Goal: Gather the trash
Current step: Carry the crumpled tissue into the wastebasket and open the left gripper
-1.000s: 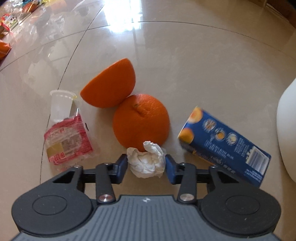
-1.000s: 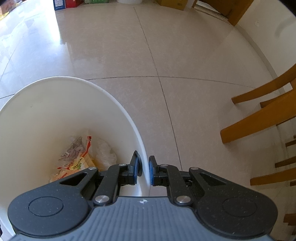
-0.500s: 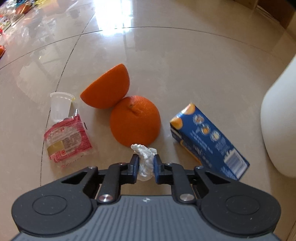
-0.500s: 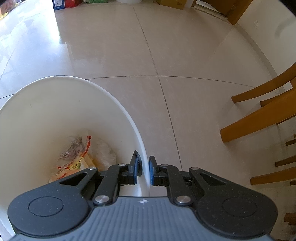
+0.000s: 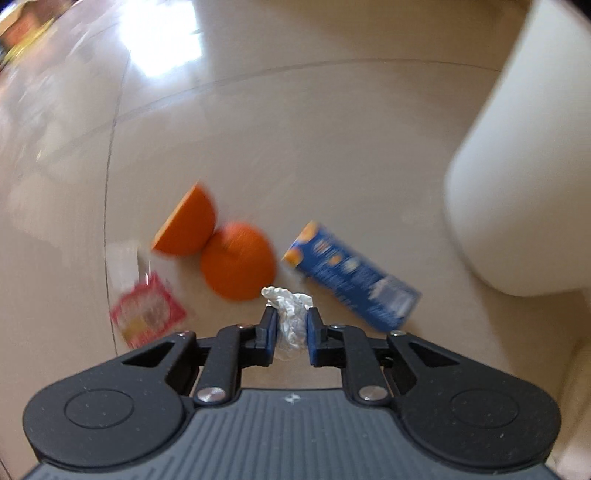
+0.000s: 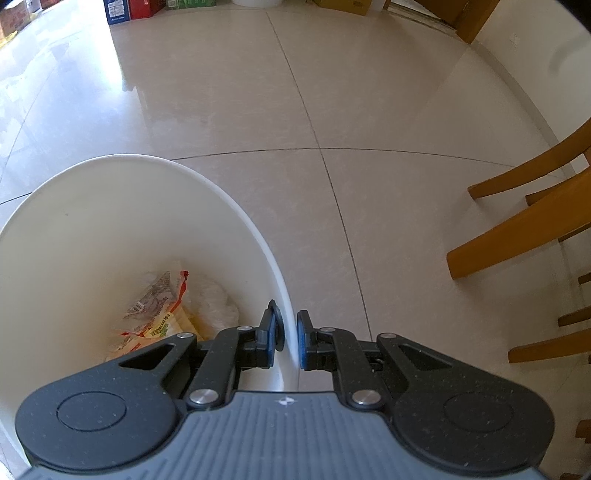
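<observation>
Left gripper (image 5: 291, 325): jaws closed on a crumpled white tissue (image 5: 290, 314), which is pinched between the blue pads and projects beyond the fingertips; the tissue is clear of the floor. Beyond the fingertips, on the beige tiled floor (image 5: 295, 140), lie a whole orange (image 5: 238, 262) touching an orange half (image 5: 186, 229), a blue juice carton (image 5: 351, 277) on its side to the right, and a red-and-white wrapper (image 5: 147, 314) to the left, with a pale, blurred object just behind it that cannot be identified. All of these are smeared by motion blur. The outer wall of a white bin (image 5: 517, 184) fills the right of this view, well apart from the tissue. Right gripper (image 6: 287, 338): jaws nearly shut, clamped on the rim of the white bin (image 6: 236, 210), one pad inside the wall and one outside. Only the right wrist view shows the bin's interior, where a printed snack wrapper (image 6: 159, 314) and a clear plastic bag (image 6: 218, 302) lie at the bottom. The same view alone shows wooden chair legs (image 6: 517, 229) at right and boxes (image 6: 129, 9) along the far edge of the floor. Only the left wrist view shows the held tissue and the litter on the floor.
</observation>
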A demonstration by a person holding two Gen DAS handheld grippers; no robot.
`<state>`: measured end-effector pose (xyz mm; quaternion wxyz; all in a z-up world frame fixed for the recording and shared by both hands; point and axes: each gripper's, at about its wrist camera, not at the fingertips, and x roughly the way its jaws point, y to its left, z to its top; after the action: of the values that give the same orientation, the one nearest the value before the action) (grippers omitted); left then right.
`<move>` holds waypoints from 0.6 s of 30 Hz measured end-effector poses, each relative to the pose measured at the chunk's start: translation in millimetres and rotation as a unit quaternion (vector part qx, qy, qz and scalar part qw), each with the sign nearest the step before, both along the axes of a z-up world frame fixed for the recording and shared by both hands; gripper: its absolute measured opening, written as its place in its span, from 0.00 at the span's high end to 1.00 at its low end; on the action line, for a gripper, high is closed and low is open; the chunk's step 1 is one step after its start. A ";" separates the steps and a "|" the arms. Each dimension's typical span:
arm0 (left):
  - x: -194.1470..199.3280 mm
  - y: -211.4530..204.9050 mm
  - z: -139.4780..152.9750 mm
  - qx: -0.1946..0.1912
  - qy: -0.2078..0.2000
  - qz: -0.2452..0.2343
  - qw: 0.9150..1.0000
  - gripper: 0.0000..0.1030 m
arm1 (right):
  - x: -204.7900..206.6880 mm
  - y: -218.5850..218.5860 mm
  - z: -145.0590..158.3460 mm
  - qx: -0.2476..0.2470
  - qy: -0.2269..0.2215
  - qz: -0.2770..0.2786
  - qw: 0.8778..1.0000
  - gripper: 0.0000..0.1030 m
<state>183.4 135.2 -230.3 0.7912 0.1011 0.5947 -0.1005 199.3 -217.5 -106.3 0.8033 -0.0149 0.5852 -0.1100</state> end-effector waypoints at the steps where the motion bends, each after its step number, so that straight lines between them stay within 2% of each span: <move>1: 2.7 -5.8 17.4 -0.008 -0.002 -0.013 1.000 0.85 | 0.3 0.0 0.0 0.000 0.001 -0.001 1.000 0.87; 5: 13.0 -26.0 81.2 -0.046 -0.020 -0.051 0.997 0.85 | 1.7 0.4 -2.2 -0.006 0.003 -0.001 1.000 0.86; 10: 20.9 -65.1 156.3 -0.072 -0.064 -0.116 0.989 0.85 | 2.3 8.6 -5.0 -0.020 0.004 0.006 1.000 0.86; 14: 23.6 -99.7 192.2 -0.101 -0.074 -0.151 0.981 0.85 | 2.3 11.9 -6.3 -0.025 0.005 0.005 1.000 0.86; 18: 21.0 -140.0 204.1 -0.114 -0.073 -0.192 0.972 0.85 | 1.3 14.5 -7.6 -0.030 0.005 0.008 1.000 0.86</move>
<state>204.5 -4.8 -26.3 0.8050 0.1294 0.4892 -0.3097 200.6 -203.0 -113.9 0.8002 -0.0443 0.5858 -0.1204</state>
